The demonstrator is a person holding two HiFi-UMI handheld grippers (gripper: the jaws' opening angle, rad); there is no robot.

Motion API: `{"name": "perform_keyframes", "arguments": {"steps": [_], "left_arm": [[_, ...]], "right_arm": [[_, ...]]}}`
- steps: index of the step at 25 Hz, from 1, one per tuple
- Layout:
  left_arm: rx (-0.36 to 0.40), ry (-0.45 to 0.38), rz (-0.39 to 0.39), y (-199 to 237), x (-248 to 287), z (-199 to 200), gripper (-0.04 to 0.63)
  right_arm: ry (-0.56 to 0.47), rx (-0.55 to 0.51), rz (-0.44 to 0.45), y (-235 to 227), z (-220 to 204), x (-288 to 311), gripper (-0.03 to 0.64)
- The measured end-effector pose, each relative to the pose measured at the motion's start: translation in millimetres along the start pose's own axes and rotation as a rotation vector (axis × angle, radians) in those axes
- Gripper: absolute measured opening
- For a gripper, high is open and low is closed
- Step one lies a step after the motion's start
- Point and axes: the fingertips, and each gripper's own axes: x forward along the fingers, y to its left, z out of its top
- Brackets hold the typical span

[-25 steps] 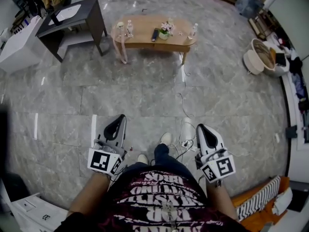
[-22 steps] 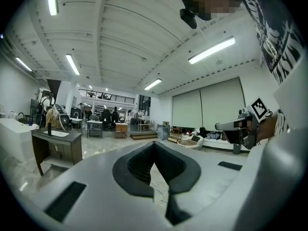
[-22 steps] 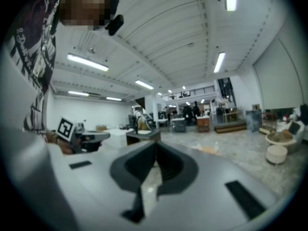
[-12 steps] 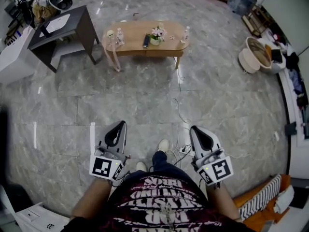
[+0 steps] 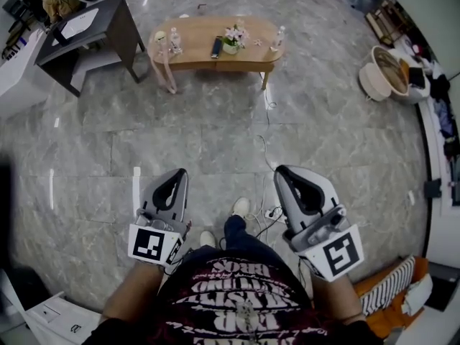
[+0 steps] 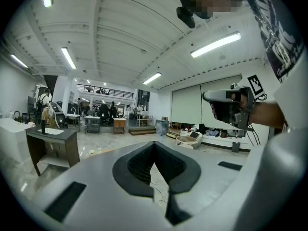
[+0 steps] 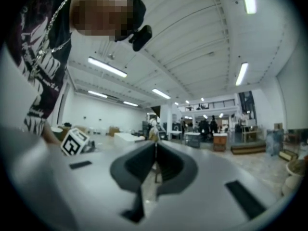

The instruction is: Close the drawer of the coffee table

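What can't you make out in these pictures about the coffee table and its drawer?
Drawer: head view, coffee table too far and small; open or shut cannot be told.
Things on the tabletop: head view, too small to name.
Floor close ahead: gripper views, covered by the left gripper and right gripper themselves.
White cabinet: head view, cut off by the bottom-left edge.

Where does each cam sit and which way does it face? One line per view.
Head view: on the person's head, steeply down at the floor and coffee table; shows shirt, shoes, left tool, right tool.
Left gripper view: on the left tool, level across the hall over its shut jaws; shows the hand holding the right tool.
Right gripper view: on the right tool, level across the hall over shut jaws; shows shirt, the left tool's marker cube.
Shared: each gripper view catches the other tool.
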Motion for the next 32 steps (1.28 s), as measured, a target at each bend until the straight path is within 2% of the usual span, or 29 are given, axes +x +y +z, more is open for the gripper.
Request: {"name": "perform_keyframes", "arguments": {"steps": [3,7,13,16,24,29,32], "left_arm": [[0.036,-0.021,-0.008,-3,16,40,0.023],[0.024,0.01,0.0,-6,34,80,0.023],[0.087,-0.021,-0.056,-15,52,107,0.023],[0.081,0.004,-0.072,-17,64,89,0.023],[0.025,0.037,-0.039,-7,91,49,0.023],[0.059,0.011,-0.016,-12,103,55,0.023],[0.073,0.008,-0.004,-14,113,60,0.023]], "right_arm": [[-0.021,-0.008,0.037,-1,27,9,0.035],[-0.1,0.009,0.11,-6,70,14,0.034],[-0.27,0.108,0.297,-3,125,18,0.034],[-0.275,0.1,0.31,-13,119,18,0.034],[-0.23,0.005,0.267,-50,85,21,0.034],[-0.258,-0.052,0.279,-68,84,26,0.035],[-0.218,-0.076,0.263,-82,65,26,0.035]]}}
